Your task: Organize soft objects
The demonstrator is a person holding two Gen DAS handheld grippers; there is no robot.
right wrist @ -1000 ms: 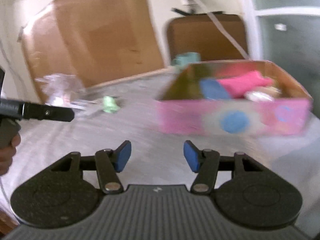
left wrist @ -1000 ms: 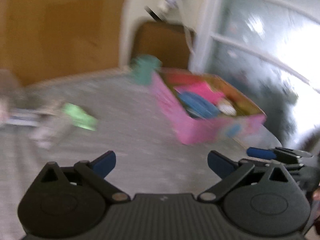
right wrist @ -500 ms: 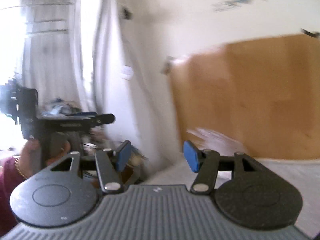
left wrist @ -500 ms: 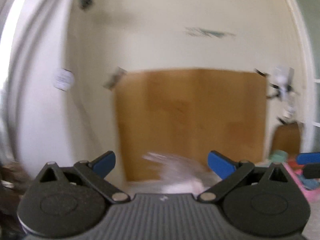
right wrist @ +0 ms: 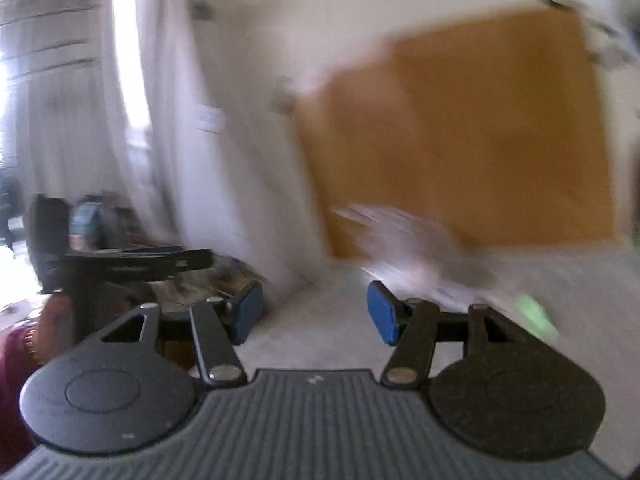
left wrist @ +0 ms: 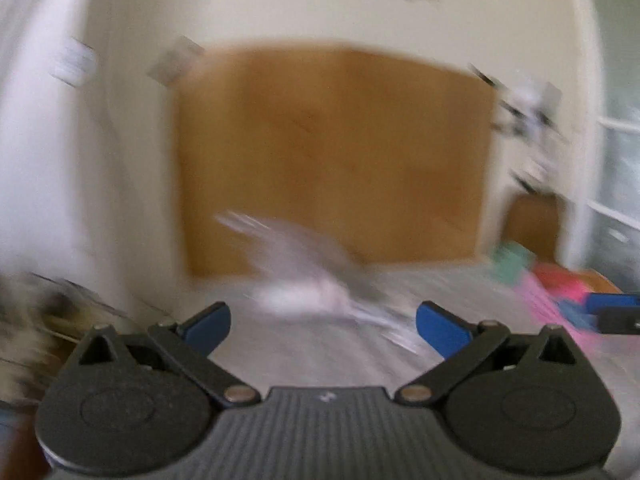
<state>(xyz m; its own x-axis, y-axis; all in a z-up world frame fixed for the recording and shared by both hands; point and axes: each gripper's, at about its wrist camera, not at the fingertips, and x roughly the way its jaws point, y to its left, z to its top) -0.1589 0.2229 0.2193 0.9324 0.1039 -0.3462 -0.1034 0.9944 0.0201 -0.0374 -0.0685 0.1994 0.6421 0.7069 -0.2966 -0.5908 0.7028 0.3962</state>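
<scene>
Both views are blurred by motion. My left gripper (left wrist: pixel 323 326) is open and empty, raised above the grey table (left wrist: pixel 304 352). A clear crumpled plastic bag (left wrist: pixel 308 280) lies ahead of it. The pink box (left wrist: pixel 560 304) with soft items sits at the far right, with a teal object (left wrist: pixel 510 262) behind it. My right gripper (right wrist: pixel 315 312) is open and empty. A light green soft object (right wrist: pixel 534 312) lies to its right, near the same plastic bag (right wrist: pixel 408 236). The left gripper shows in the right wrist view (right wrist: pixel 132 260), at the left.
A large brown cardboard sheet (left wrist: pixel 332 152) leans on the cream wall behind the table. White curtains (right wrist: pixel 160 120) hang at the left. Clutter (left wrist: pixel 36 312) lies beyond the table's left edge. A glass door (left wrist: pixel 616 184) stands at the right.
Both cameras swung left and up, away from the pink box toward the wall and cardboard. In the last half second they tipped back down a little. Both grippers stayed open.
</scene>
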